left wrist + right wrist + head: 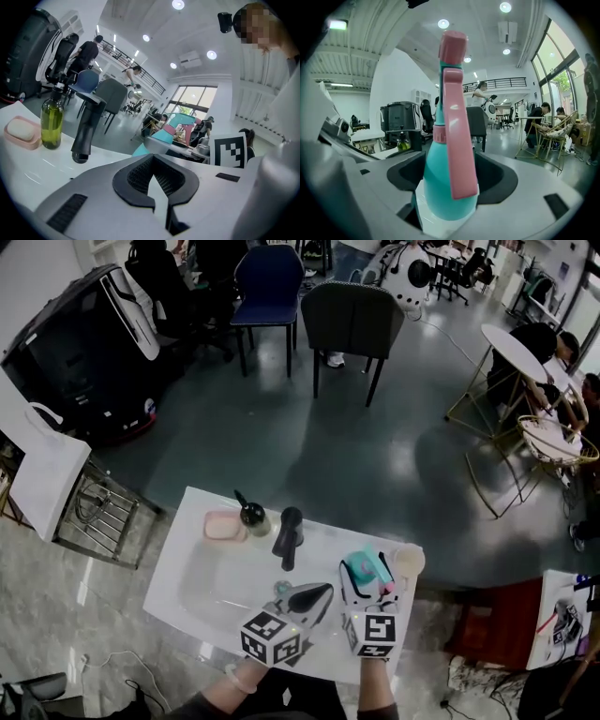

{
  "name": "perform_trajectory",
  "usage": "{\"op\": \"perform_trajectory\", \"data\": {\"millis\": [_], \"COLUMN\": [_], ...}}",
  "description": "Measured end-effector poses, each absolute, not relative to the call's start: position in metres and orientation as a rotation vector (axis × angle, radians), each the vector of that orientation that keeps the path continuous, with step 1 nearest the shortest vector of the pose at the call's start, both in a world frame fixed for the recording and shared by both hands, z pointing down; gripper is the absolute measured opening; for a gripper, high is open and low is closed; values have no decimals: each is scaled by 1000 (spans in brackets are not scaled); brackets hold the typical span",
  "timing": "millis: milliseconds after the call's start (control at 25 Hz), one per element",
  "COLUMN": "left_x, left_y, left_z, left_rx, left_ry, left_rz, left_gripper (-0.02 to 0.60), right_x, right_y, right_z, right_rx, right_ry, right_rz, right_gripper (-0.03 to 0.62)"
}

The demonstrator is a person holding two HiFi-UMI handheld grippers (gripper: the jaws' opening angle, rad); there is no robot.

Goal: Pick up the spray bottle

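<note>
Upright at the near right part of the white table (pixel 202 592): teal spray bottle (pixel 449 159) with pink trigger, clamped between the jaws of the right gripper (pixel 369 589). Over the table's near edge, beside it: left gripper (pixel 157 187), jaws pressed together, holding nothing. Toward the table's far side: black hair dryer (pixel 288 535), green pump bottle (pixel 252 514), pink soap dish (pixel 225 527) with a pale bar
</note>
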State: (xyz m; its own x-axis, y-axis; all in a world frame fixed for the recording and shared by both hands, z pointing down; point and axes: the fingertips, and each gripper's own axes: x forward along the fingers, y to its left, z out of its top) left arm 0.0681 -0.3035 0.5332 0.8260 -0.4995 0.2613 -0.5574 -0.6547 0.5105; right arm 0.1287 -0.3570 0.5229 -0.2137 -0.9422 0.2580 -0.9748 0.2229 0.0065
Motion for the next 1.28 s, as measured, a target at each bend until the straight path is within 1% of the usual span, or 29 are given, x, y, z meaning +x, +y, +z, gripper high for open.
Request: {"op": "perform_trajectory", "data": {"millis": [440, 960, 1280], "left_x": [72, 91, 97], "left_y": [-268, -217, -205], "left_z": [528, 511, 503], "left_rx": [2469, 2533, 2551], "left_ry": [-677, -516, -477], "left_rz": [173, 180, 157], "left_gripper": [5, 5, 5], "right_x": [136, 172, 179], "right_y": [-305, -221, -186], "right_z": [501, 472, 461], "right_rx": [1866, 2034, 2066], "right_ry": [-2249, -2127, -2091], "right_rz": [214, 197, 188], "right_gripper": [291, 291, 291]}}
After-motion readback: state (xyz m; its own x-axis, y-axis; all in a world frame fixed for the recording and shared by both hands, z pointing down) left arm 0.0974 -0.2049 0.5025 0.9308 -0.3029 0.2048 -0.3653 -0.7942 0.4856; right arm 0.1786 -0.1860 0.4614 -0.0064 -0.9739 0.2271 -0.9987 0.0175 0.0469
